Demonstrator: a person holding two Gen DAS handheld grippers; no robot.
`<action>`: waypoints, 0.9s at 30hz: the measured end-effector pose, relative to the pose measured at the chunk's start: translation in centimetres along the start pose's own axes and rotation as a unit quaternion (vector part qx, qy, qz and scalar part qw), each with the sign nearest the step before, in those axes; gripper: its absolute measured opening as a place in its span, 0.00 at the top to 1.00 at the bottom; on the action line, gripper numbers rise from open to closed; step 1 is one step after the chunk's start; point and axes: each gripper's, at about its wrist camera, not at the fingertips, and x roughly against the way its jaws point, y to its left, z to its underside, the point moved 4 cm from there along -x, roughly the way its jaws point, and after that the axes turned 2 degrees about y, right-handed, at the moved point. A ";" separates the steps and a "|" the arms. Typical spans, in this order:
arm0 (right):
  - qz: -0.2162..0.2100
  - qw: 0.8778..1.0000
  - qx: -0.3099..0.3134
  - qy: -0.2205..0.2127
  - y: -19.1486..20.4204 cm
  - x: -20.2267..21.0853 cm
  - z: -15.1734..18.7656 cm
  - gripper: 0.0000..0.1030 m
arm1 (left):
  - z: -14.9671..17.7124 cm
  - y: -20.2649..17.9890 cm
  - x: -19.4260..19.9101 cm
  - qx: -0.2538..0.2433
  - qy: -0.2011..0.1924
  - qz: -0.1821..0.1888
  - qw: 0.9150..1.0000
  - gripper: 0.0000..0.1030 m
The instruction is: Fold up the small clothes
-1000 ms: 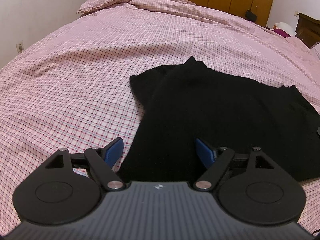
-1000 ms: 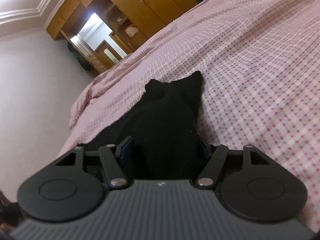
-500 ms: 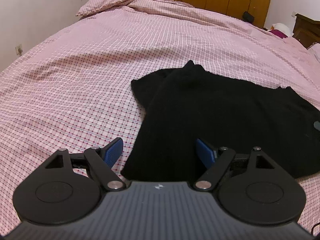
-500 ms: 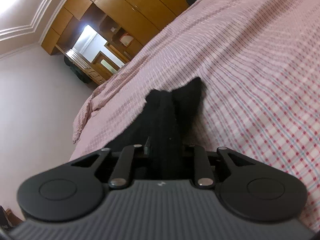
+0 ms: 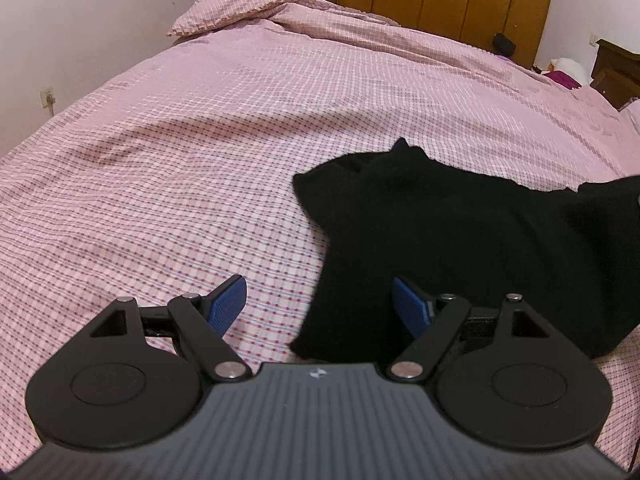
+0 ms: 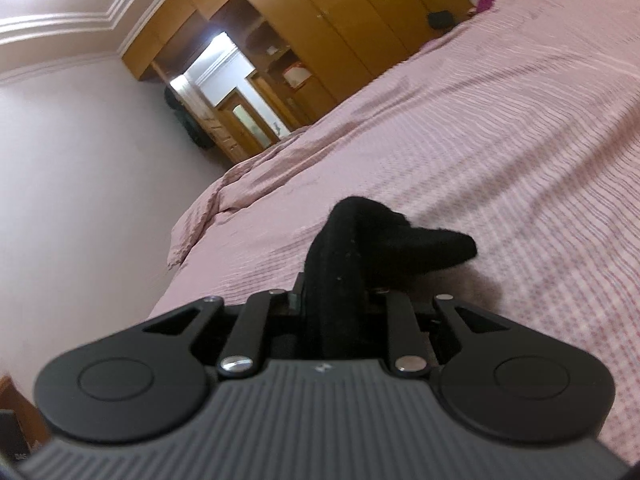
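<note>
The right gripper [image 6: 334,300] jaws, wide a second ago, now pinch the black garment [image 5: 460,240] (lifted); left gripper [image 5: 320,306] jaws stay wide.

The left gripper [image 5: 318,300] is hovering over the near edge of the black garment [image 5: 460,240], tilted downward, its jaws standing wide apart. One blue pad [image 5: 228,304] is hanging off the garment's left side and the other is sitting above the cloth; nothing is between them. The right gripper [image 6: 334,300] is pointing only slightly below level, rolled to one side, its jaws drawn in close and pinching a bunched fold of the black garment, which is rising out between the fingers.
</note>
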 end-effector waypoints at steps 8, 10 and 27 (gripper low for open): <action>-0.036 0.996 0.083 0.015 8.5 -2.0 -0.6 0.80 | -0.6 2.8 1.4 0.010 -0.017 -0.007 1.000 0.19; -0.045 0.992 0.114 0.026 11.1 -2.9 0.1 0.80 | -0.7 3.6 1.6 0.010 -0.019 -0.012 1.000 0.19; -0.025 0.946 0.280 0.164 19.6 -12.3 12.6 0.80 | 0.4 10.1 2.5 0.050 -0.027 -0.031 0.998 0.19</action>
